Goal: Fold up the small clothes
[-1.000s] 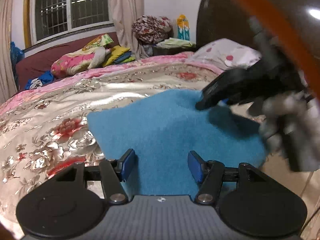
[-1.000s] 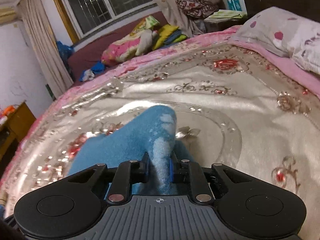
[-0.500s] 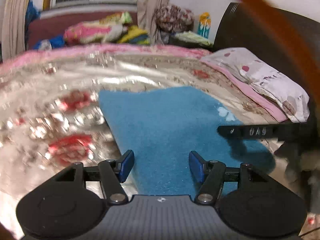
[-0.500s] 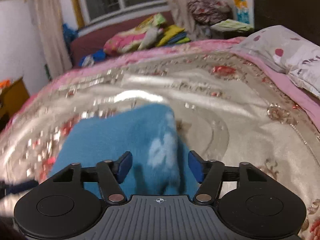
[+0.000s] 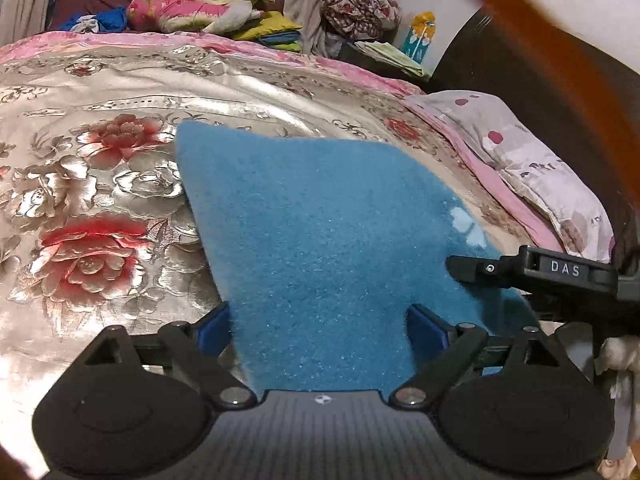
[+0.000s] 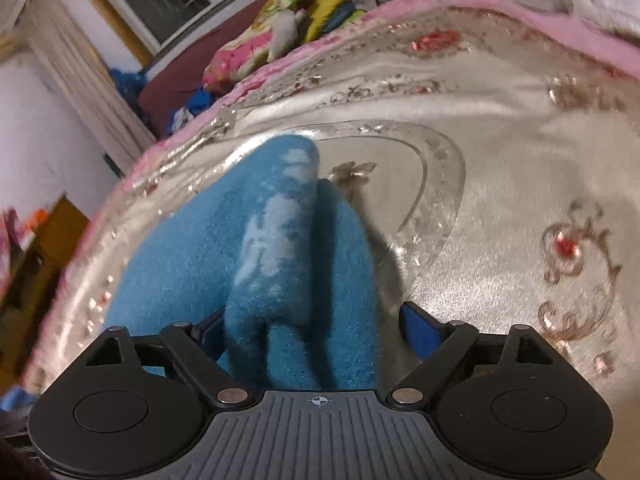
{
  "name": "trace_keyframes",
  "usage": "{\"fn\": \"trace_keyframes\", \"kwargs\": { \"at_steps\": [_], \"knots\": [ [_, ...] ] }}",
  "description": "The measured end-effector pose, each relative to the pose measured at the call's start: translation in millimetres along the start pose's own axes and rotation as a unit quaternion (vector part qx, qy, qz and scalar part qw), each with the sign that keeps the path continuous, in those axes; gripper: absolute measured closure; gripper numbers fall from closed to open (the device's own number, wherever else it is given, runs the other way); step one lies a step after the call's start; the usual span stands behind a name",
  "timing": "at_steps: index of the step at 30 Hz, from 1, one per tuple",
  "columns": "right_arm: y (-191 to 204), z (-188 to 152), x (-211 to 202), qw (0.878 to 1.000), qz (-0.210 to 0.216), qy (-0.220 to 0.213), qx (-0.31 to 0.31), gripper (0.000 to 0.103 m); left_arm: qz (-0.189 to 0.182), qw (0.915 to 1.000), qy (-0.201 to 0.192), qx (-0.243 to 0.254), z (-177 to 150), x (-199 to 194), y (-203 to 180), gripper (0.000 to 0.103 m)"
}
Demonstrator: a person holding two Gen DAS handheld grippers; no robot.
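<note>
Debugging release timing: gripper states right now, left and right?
Left gripper: opening, blue cloth between fingers, not gripped.
Right gripper: opening, cloth fold between fingers, not gripped.

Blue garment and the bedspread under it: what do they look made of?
Blue garment: probably fleece or terry, matte, with a fuzzy nap and pale printed patches. Bedspread: likely satin-type woven fabric, glossy, throwing bright highlights across its floral pattern.

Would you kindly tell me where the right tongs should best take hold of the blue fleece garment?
Grip the raised ridge with pale patches on the blue fleece garment, coming from the near edge along the fold. It stands proud of the flat layers between the opening right tongs.
</note>
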State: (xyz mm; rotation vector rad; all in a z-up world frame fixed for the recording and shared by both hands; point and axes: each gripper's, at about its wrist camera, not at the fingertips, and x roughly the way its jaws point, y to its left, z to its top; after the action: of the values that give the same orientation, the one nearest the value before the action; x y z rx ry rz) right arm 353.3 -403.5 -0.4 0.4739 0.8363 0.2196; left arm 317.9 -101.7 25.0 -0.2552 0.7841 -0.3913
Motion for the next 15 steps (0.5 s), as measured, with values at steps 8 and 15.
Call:
{"fn": "trace_keyframes", "kwargs": {
  "at_steps": [8, 15],
  "knots": [
    [0.5, -14.6, -8.5, 0.996, 0.050, 0.027, 0.068, 0.041, -0.012, 0.9998, 0.012, 0.013, -16.5, -32.4, 1.6, 0.014],
    [28.3, -66.8, -54.1, 0.996, 0.054, 0.061, 0.041, 0.043, 0.017, 0.9968, 0.032, 0.071, -60.7, -87.1, -9.1, 0.014]
  ]
}}
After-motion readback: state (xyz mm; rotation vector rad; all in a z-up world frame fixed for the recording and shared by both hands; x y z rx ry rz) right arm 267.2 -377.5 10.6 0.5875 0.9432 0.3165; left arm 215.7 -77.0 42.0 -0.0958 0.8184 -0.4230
